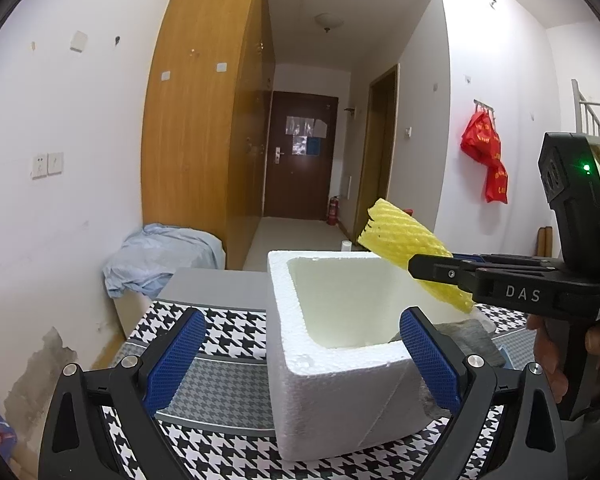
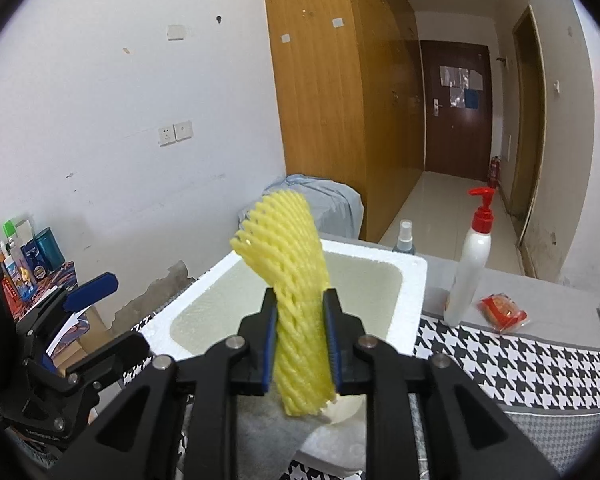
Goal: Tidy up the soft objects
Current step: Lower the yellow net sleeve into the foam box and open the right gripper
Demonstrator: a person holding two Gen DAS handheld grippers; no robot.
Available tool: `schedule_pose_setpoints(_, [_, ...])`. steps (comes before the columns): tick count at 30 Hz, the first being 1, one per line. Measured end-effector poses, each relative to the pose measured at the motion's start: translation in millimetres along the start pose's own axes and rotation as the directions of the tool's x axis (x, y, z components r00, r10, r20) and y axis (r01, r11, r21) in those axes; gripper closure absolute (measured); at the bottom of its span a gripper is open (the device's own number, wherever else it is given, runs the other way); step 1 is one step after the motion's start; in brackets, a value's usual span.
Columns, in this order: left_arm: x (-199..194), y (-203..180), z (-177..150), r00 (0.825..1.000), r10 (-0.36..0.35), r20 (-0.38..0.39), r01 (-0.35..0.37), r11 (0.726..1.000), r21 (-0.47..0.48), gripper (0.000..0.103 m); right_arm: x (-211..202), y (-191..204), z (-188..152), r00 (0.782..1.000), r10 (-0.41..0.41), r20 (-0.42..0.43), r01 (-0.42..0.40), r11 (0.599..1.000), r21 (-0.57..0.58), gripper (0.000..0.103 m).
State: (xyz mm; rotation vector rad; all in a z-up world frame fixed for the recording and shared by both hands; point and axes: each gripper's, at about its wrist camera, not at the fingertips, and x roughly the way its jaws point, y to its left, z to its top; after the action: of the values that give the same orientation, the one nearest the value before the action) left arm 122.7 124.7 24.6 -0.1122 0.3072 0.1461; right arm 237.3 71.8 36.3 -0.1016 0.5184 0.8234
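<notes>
Foam net [image 2: 290,304] over box [image 1: 296,392], houndstooth tbl [image 2: 512,356].

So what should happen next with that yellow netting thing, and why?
Probably let it go: the right gripper holds the yellow foam net over the open white foam box, which looks empty. Its jaws barely pinch it, so opening wider should drop it inside.

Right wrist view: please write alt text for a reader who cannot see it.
The right gripper holds a yellow foam net sleeve between its fingers over a white foam box. A pump bottle stands to the right.
</notes>
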Motion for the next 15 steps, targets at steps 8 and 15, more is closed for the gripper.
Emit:
schedule_pose_setpoints(8, [0,4,1,1.000,0.014,-0.003,-0.014,1.000,-0.018,0.005,2,3,1,1.000,0.019,0.004,-0.019,1.000,0.010,0.025])
schedule_pose_setpoints(15, [-2,2,0,1.000,0.014,-0.006,-0.014,1.000,-0.013,0.005,-11,5,-5,1.000,0.003,0.020,-0.003,1.000,-0.025,0.020])
